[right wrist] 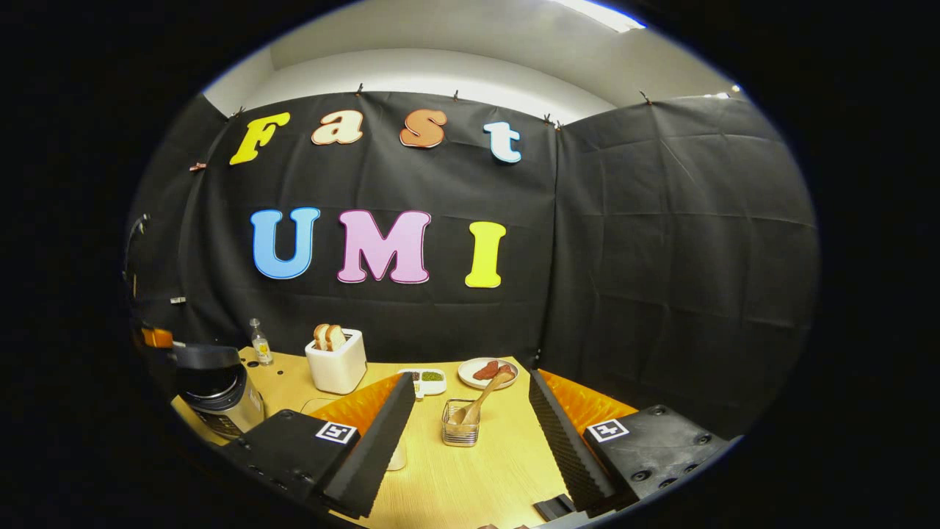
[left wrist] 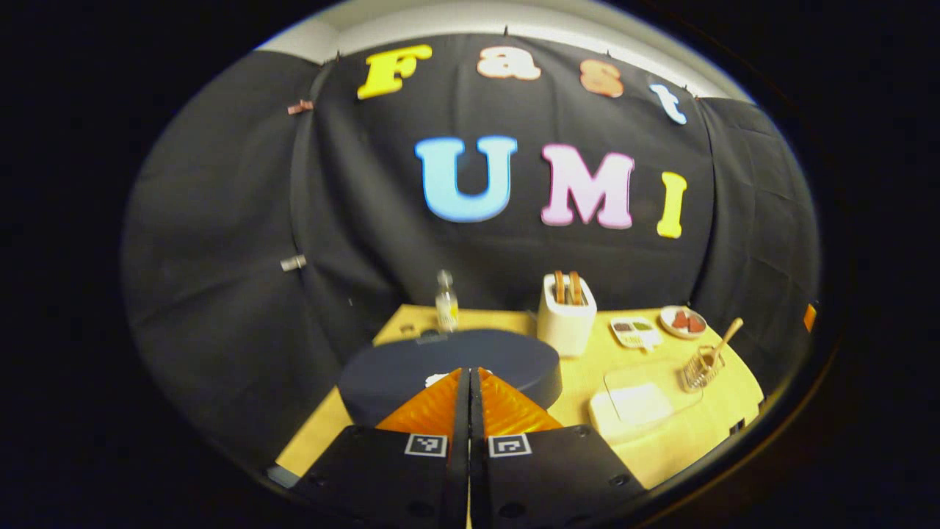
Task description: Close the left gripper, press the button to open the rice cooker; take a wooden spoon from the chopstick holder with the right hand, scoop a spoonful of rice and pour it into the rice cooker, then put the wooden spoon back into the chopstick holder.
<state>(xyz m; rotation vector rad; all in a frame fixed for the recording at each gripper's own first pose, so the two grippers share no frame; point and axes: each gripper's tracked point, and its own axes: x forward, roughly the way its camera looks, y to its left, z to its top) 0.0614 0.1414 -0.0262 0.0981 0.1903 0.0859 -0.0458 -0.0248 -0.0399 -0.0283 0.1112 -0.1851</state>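
In the left gripper view, the left tongs (left wrist: 470, 378) are pressed together, their orange-backed fingers meeting in a single seam with nothing between them, and their tips hang just over the dark lid of the rice cooker (left wrist: 448, 364), which sits at the near left of the wooden counter (left wrist: 661, 441); whether the tips touch the lid cannot be told. Behind the cooker stands a small clear bottle (left wrist: 446, 301), and to its right a white toaster (left wrist: 565, 312) with two slices in its slots. Further right lie a white divided dish (left wrist: 636, 331) and a small plate (left wrist: 683, 321) with reddish pieces. Near the counter's right edge is the wire chopstick holder (left wrist: 701, 367), the wooden spoon (left wrist: 723, 342) leaning out of it, handle up and to the right. A flat white container with a clear lid (left wrist: 635, 404) lies between the cooker and the holder. In the right gripper view, the right tongs (right wrist: 470, 433) are spread wide and empty, and the chopstick holder with its spoon sits on the counter between the two fingers, farther off. The rice cooker shows at the left of that view, with its lid down.
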